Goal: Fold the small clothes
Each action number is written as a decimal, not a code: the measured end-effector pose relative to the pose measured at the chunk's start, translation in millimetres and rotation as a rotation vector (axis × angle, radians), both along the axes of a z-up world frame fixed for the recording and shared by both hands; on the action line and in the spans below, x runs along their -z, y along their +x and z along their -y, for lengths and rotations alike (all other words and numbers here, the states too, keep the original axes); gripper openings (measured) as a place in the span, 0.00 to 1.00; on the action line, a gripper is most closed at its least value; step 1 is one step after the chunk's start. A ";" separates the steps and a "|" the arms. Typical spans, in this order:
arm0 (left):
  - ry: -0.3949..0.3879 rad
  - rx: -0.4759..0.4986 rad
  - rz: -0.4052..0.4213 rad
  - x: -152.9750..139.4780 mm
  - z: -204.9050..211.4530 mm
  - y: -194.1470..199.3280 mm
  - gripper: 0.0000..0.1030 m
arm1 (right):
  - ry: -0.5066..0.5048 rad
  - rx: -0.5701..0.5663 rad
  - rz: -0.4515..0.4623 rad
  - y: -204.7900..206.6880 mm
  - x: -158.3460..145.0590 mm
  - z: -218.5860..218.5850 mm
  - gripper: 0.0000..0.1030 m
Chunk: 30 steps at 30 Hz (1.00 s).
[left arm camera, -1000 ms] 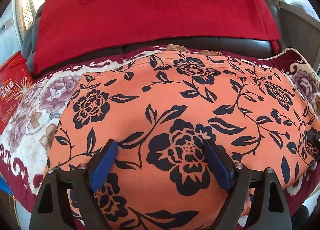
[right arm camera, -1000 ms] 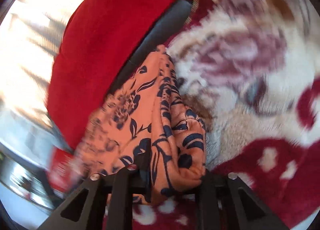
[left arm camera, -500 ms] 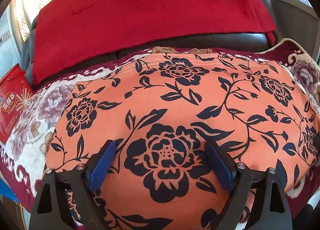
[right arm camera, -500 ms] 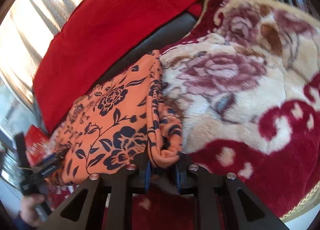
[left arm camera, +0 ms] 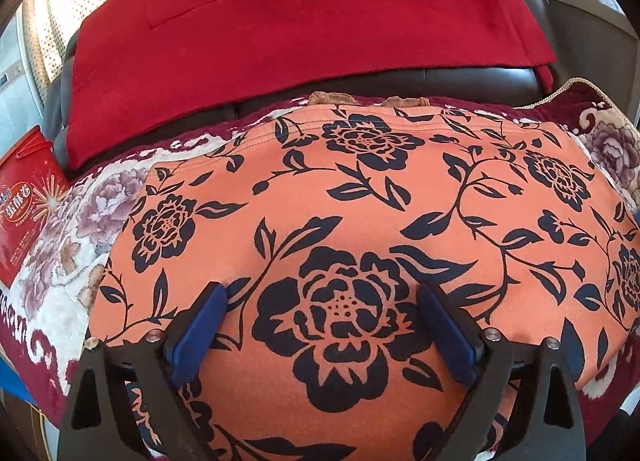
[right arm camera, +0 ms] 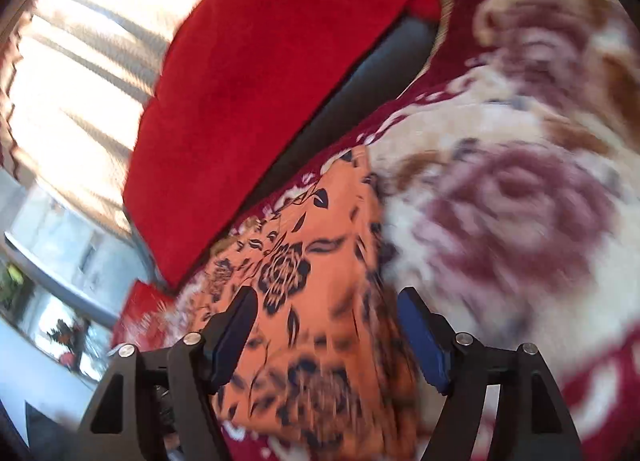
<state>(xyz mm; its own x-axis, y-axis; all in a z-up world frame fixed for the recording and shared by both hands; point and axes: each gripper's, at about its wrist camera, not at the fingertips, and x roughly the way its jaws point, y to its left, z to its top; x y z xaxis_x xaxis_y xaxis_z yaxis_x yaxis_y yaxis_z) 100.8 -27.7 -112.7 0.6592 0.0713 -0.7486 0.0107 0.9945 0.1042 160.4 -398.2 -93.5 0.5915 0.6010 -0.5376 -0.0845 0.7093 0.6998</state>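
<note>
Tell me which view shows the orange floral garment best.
The left wrist view: the orange garment fills it, sharp, spread flat on the floral blanket, with its far hem visible. The right wrist view shows only a blurred, narrower strip of it from the side.

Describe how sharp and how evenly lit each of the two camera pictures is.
Left wrist view: sharp, evenly lit, with fisheye bending at the edges; the orange floral garment shows crisp print. Right wrist view: smeared by motion blur, worst on the floral blanket; the window area is overexposed to near white.
</note>
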 end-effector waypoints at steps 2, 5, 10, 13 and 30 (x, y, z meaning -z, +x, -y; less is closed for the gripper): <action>-0.004 0.001 -0.002 0.4 -1.0 1.3 0.94 | -0.008 -0.040 -0.041 36.9 5.2 -11.1 0.73; -0.011 0.003 -0.001 0.5 -2.1 2.1 0.95 | -0.054 -0.065 -0.113 76.0 17.9 -23.6 0.71; -0.030 0.008 0.006 3.1 -6.4 4.0 0.97 | -0.266 -0.159 -0.113 97.2 7.1 -61.8 0.16; -0.047 0.013 0.013 4.8 -10.0 4.5 0.99 | -0.536 -0.138 0.054 76.1 -22.6 -88.6 0.14; -0.069 0.030 0.062 -23.8 -27.2 -16.7 0.98 | -0.138 0.052 0.046 -50.3 -28.6 -65.8 0.62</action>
<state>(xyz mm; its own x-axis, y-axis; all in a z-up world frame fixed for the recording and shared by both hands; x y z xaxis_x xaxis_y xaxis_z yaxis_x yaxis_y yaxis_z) 84.1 -0.5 -88.8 0.7052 0.0002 -0.7090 0.0366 0.9987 0.0367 110.2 -332.4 -64.9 0.6454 0.4915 -0.5847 -0.0749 0.8025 0.5919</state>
